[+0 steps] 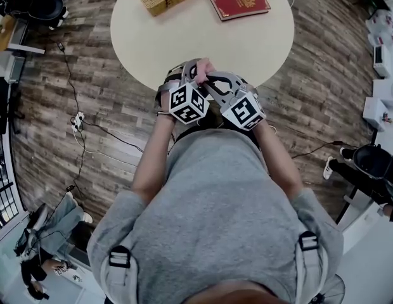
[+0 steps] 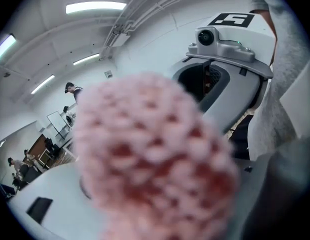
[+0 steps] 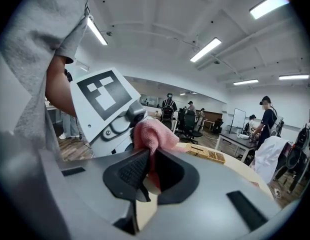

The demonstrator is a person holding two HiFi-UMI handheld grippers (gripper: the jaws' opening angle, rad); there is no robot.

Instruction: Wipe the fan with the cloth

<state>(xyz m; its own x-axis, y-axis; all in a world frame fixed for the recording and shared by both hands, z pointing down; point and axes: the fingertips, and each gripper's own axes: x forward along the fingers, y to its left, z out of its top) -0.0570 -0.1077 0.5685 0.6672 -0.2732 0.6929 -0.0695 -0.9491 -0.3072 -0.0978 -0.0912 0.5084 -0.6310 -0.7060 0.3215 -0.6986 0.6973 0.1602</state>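
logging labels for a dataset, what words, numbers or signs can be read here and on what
No text can be read in any view.
red book: gold print and emblem on the cover, too small to read.
marker cubes: black-and-white square patterns only, no words or numbers.

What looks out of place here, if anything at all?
The pink knitted cloth is pinched by the right gripper, yet it also bunches right over the camera of the left gripper, hiding that gripper's jaws. Both grippers are held together at the person's chest, off the round beige table.
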